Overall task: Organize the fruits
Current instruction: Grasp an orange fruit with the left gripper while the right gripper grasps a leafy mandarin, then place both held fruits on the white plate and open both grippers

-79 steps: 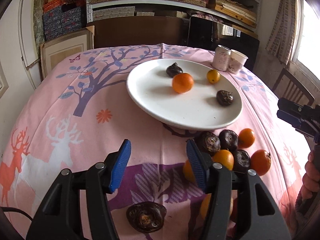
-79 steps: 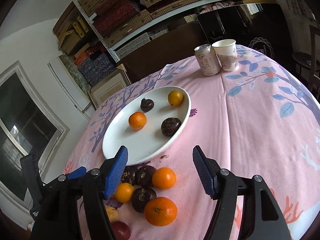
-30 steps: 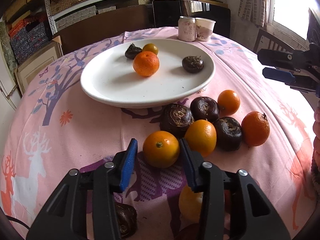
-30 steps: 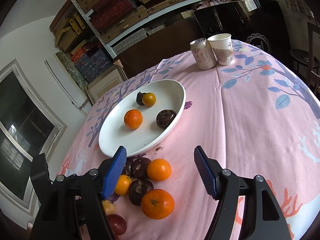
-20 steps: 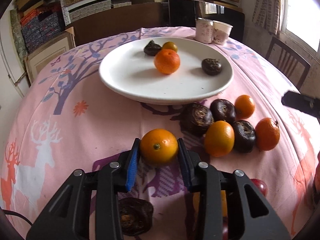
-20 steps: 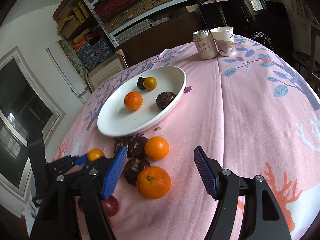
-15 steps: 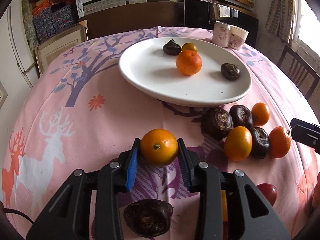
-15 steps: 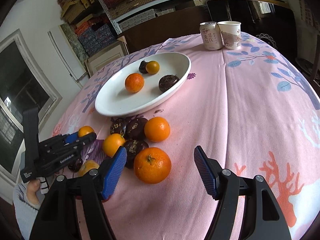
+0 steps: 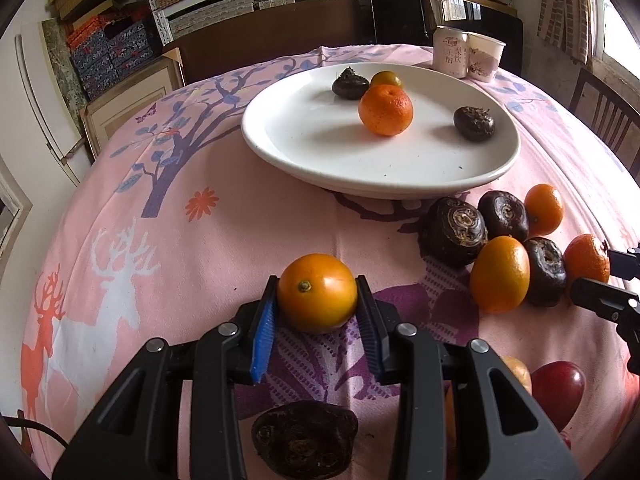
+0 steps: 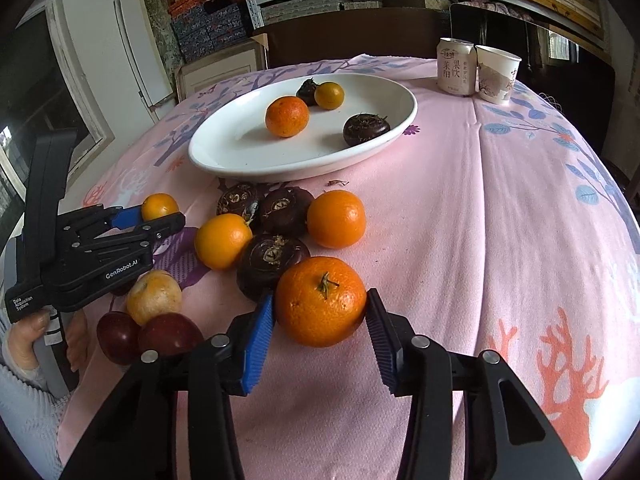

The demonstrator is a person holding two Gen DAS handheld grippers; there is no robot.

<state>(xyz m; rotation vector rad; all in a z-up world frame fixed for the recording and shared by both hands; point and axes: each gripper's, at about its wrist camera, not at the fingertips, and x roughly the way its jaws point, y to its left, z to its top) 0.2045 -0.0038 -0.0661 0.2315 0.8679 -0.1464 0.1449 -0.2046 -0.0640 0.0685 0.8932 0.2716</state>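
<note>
Fruit sits in both your claws. Your left claw (image 9: 317, 312) pinches a smooth, glossy orange (image 9: 317, 291) between its ribbed blue pads, lifted above the worktop's (image 9: 160, 208) pink printed cloth near its front edge. Your right claw (image 10: 320, 332) brackets a pebbly, stemmed tangerine (image 10: 321, 300); both pads look pressed to its skin. That tangerine touches a dark, rough water chestnut (image 10: 269, 262) in the loose cluster beside the plate's near rim. The white oval plate (image 10: 240, 148), toward the worktop's far edge, carries two oranges and two chestnuts.
</note>
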